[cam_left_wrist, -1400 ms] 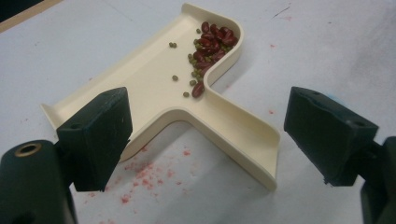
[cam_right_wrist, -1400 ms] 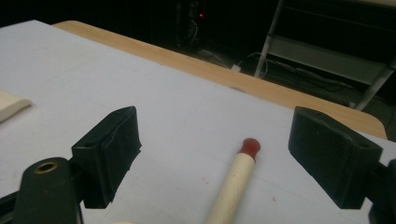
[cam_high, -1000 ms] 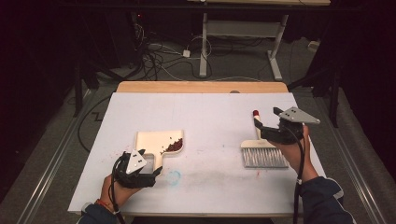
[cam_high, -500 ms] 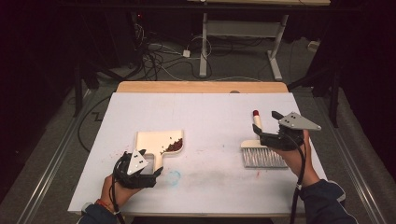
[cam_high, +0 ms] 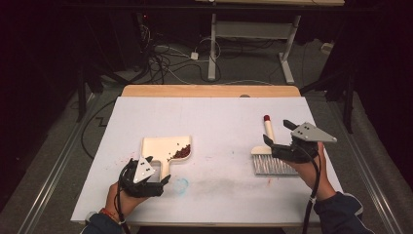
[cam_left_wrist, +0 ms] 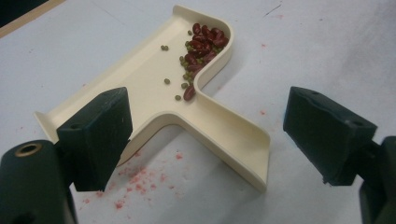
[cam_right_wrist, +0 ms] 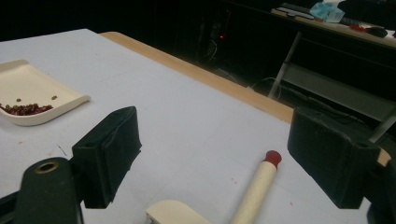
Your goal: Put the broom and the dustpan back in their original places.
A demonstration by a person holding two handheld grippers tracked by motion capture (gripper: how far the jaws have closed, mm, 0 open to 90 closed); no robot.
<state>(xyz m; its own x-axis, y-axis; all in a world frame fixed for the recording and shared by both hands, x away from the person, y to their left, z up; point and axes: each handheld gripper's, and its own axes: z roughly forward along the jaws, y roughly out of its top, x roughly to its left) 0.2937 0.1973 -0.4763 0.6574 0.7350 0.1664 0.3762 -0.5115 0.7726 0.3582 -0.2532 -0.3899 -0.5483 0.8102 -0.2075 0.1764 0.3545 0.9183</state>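
Left gripper view shows the left gripper (cam_left_wrist: pixel 205 126) with its jaws spread wide, empty, straddling the handle of the cream dustpan (cam_left_wrist: pixel 154 88), which lies flat at the near left of the table (cam_high: pixel 219 112); a careless grab could tip it and spill the red beans (cam_left_wrist: pixel 205 39) (plus small green ones) heaped in its corner. Right gripper (cam_high: pixel 277 146) hangs released over the brush (cam_high: pixel 269 158) at the near right, and might knock it.

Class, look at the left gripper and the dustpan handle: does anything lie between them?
Nothing visible does. The left gripper is open, its fingers apart on either side of the dustpan handle, with bare table and faint red specks between. The beans sit in the far corner of the pan, away from the handle.
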